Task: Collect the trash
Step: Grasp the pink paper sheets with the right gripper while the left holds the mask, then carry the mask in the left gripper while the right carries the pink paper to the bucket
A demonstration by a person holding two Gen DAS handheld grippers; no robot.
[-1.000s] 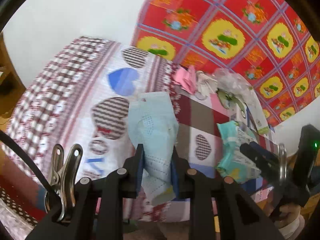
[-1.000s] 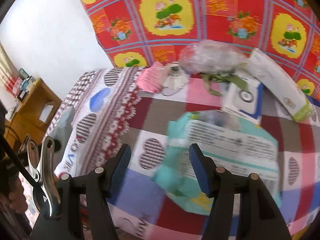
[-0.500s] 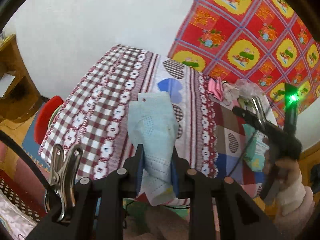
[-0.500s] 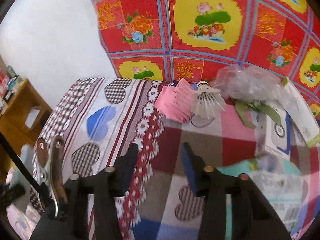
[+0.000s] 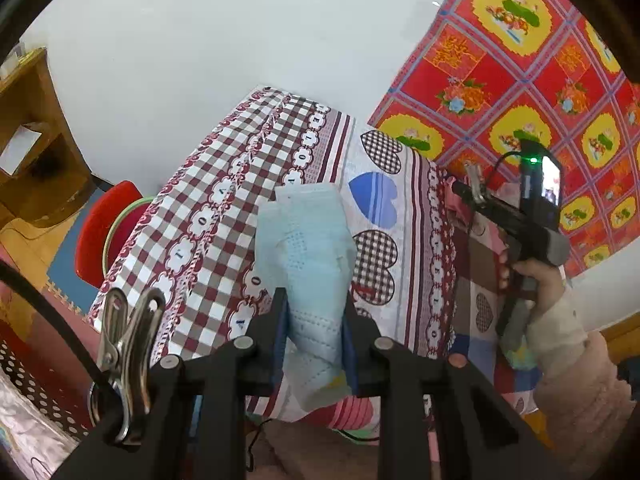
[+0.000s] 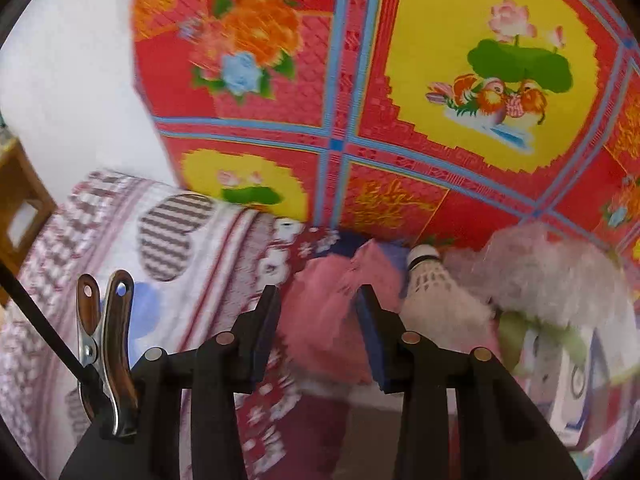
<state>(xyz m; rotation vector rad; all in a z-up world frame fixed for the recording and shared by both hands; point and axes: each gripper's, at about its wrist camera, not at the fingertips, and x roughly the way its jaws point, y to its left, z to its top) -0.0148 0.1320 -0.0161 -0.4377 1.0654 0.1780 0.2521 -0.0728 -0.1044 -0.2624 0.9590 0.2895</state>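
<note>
Left wrist: left gripper [image 5: 314, 334] stays clamped on the blue mask [image 5: 306, 248], now pulled back off the worktop [image 5: 224, 216] edge, red stool [image 5: 102, 232] below.

Right wrist: right gripper [image 6: 318, 328] has left the teal packet, jaws closing around pink paper [image 6: 334, 300] at the far edge beside the shuttlecock [image 6: 434, 284]; contact unclear. Red cloth [image 6: 400, 100] behind.

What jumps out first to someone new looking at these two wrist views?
Probably the loud red-and-yellow floral cloth hung on the wall behind the table. Next, the pale blue face mask pinched upright in the left gripper over the checked tablecloth. In the right wrist view, the right gripper is closing around a crumpled pink paper, a white shuttlecock just beside it.
</note>
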